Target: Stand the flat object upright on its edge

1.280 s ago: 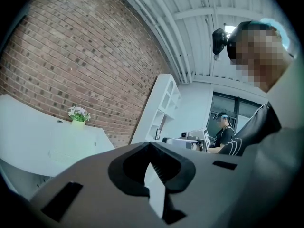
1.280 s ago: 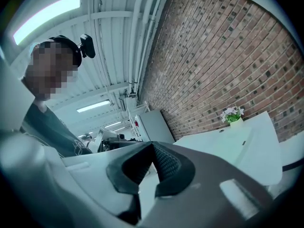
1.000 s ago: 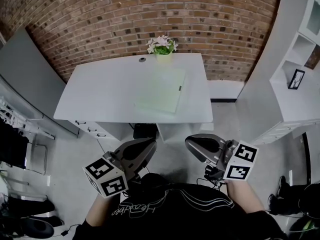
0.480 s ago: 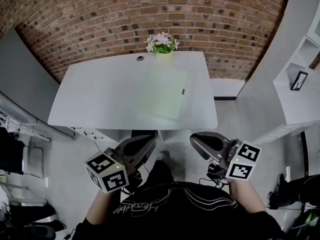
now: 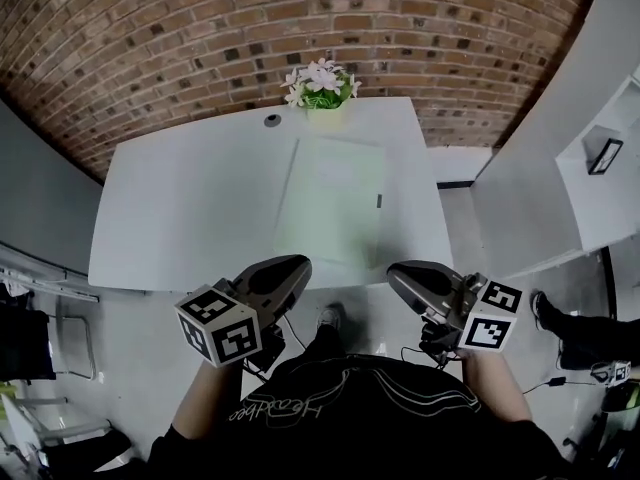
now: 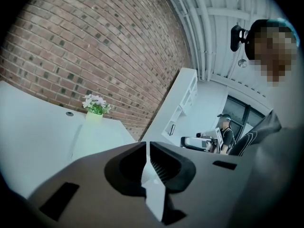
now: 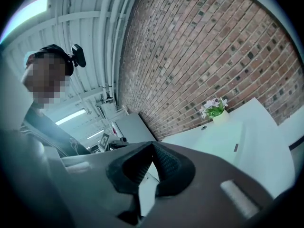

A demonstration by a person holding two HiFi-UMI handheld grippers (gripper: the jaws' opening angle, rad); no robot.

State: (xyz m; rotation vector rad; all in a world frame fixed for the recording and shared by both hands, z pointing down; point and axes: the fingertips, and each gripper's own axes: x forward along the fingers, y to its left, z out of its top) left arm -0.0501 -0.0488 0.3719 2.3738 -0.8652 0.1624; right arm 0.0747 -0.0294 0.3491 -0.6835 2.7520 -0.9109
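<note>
Slippage is the main risk: the board lies dead flat on the tabletop, so closed tips have no edge to get under and would likely just shove it along. It looks thin and smooth. Pushed from the near side, it could slide into the plant at the far edge, or off the right edge, which is its closer side. Once raised, it may flop back down unless braced on both faces. Left tongs and right tongs are both closed tight on nothing, held just short of the near edge. The board sits on the right half, its long axis running from near edge to far edge, its far end pointing at the plant.
</note>
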